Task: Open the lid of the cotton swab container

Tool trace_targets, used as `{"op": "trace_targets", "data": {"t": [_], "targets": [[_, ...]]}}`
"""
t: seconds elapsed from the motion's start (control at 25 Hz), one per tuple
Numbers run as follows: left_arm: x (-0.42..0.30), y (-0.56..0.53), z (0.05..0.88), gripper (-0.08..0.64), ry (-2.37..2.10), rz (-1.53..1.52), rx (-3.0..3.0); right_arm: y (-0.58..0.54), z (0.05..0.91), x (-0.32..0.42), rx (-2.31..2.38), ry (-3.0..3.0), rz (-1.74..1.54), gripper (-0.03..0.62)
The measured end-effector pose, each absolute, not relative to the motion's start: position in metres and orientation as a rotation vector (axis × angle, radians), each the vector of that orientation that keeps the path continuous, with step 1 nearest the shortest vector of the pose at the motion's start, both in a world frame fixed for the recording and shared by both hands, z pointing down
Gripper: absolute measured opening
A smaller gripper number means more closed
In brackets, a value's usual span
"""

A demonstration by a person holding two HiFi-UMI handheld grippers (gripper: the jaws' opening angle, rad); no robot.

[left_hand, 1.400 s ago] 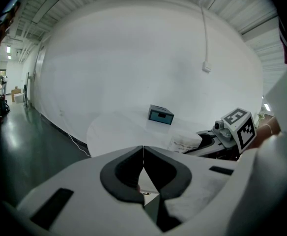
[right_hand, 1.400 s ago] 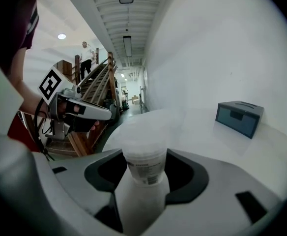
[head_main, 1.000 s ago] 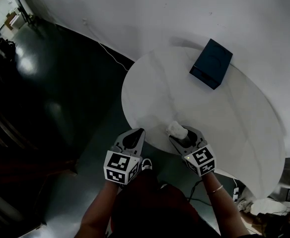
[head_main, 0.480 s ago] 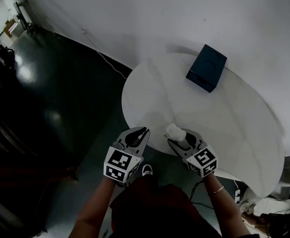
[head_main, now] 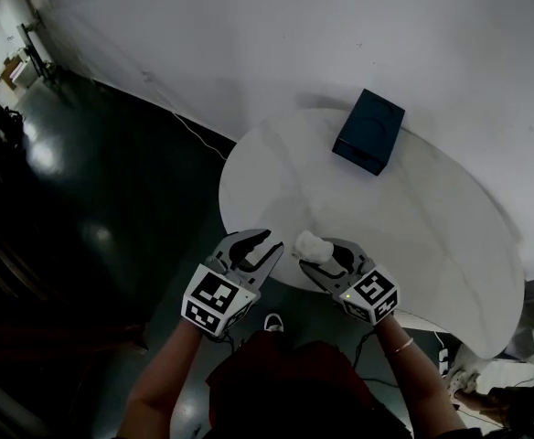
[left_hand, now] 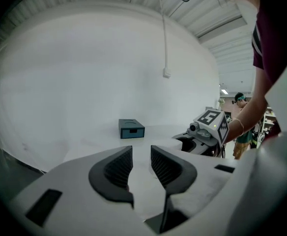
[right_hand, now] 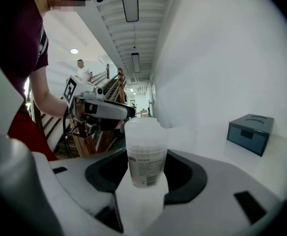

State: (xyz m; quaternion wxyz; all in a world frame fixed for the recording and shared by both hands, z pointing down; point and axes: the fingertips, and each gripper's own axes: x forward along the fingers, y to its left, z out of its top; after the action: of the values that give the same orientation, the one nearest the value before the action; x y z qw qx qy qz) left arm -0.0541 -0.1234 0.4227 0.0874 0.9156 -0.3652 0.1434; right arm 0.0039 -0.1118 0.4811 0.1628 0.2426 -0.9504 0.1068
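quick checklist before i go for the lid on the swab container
1. Translucent white plastic cotton swab container clamped in the right gripper: ok.
2. Its lid on and clear above the jaws: ok.
3. Left gripper empty: ok. Its jaws have just been opening, with nothing between them.
4. Left jaw gap wide enough for the lid: cannot tell.
5. Left gripper on the lid: not ok, it is beside the container, apart.
6. Dark blue box far across the white round table: ok.
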Motion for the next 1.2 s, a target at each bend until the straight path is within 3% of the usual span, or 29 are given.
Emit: {"op": "trace_targets", "data": {"t": [0.56,1.2], "targets": [[-0.026,-0.102,0.422,0.252,-0.733,0.532,2.832,-0.103,0.468,-0.007,0.598,-2.734,0.226,0.232],[-0.011,-0.101,0.421,0.265,-0.486,0.638,2.939,-0.095,0.460,-0.026,0.470,-2.766,0.173,0.232]]}}
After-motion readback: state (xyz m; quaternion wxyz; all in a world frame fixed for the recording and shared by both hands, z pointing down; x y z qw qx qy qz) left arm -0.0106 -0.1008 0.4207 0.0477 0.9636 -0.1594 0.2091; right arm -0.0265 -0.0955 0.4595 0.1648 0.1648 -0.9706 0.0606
